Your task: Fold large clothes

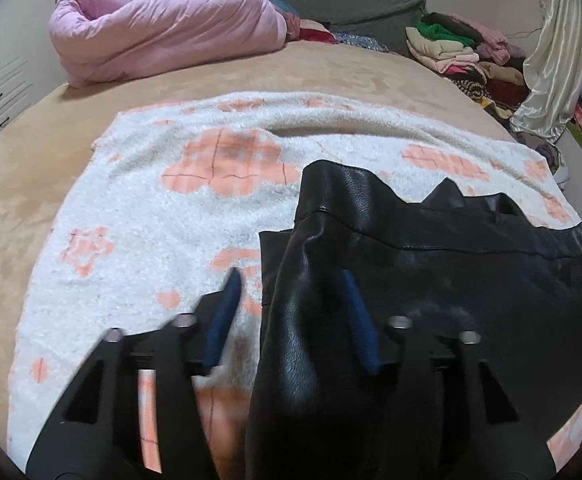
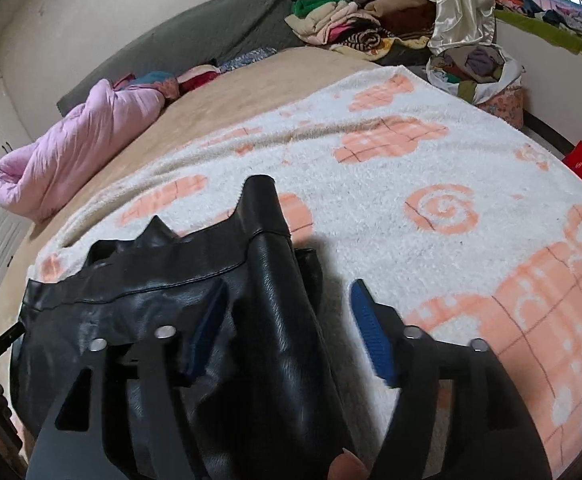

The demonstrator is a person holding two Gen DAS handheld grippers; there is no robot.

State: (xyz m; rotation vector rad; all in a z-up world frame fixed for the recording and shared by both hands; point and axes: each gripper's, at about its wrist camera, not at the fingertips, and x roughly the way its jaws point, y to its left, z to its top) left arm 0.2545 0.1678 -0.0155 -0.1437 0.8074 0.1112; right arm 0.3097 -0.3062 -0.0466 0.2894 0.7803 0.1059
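Two grippers, mine, left (image 1: 289, 280) and right (image 2: 289, 294), stand with jaws apart over a black leather garment (image 1: 431, 280) lying on the patterned blanket (image 1: 151, 208); its near edge is cut off below both frames.

Jacket (image 1: 431, 280): glossy black leather-look, creased. Blanket (image 1: 139, 208): fluffy white/peach fleece. Bed (image 1: 331, 68) cover: matt tan plush. Quilt (image 1: 163, 32): pink, puffy.
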